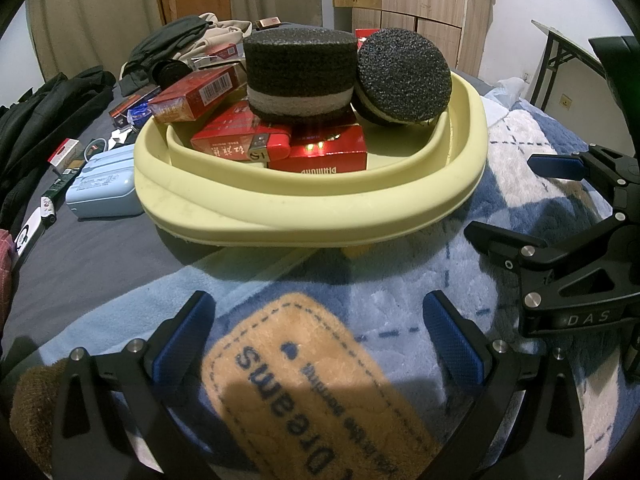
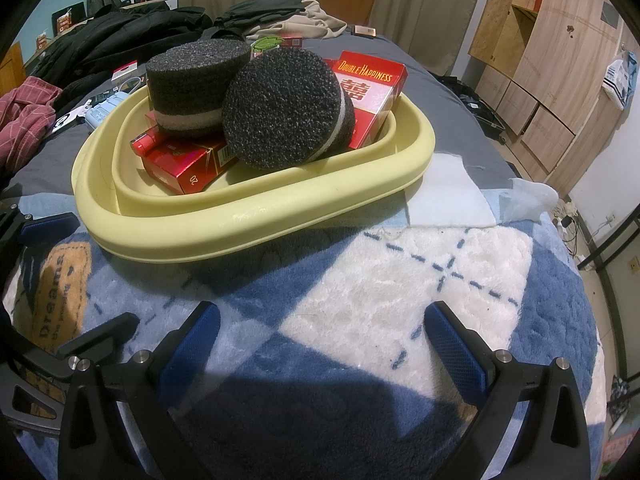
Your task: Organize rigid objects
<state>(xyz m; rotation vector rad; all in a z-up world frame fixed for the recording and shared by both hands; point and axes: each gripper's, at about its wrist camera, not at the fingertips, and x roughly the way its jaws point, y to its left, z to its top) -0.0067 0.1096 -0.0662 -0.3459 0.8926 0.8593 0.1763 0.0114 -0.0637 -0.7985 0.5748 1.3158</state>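
— Looking at the pale yellow oval plastic basin [image 2: 256, 236] on the blue-and-white plush blanket [image 2: 400, 288], we judge most of the sorting done, don't we?

— We do. Two round black foam pucks with a white middle band sit in it: one [image 1: 300, 76] lies flat on top of the pile, the other [image 2: 286, 114] leans on its edge against the first. Under them we count several red cardboard cigarette packs [image 1: 320, 150], and a red "Double Happiness" pack [image 2: 370, 88] stands tilted against the far rim.

— And our grippers?

— Both hang over the blanket, near the basin but apart from it. Our left gripper [image 1: 320, 344] has its blue-padded fingers spread wide with nothing between them; our right gripper [image 2: 322, 352] is just as released and just as empty.

— So what is left for us?

— Beyond the basin, on the grey sheet [image 1: 100, 248], a light blue hard case [image 1: 102, 192] rests just beside the rim, and more red packs [image 1: 132, 110] and small boxes lie scattered near the dark clothes [image 1: 44, 120]. We reckon those rigid pieces belong in the basin too, though we cannot tell how many are meant to go.

— Room enough?

— The pile already rises above the rim, so we judge further pieces would need careful placing.
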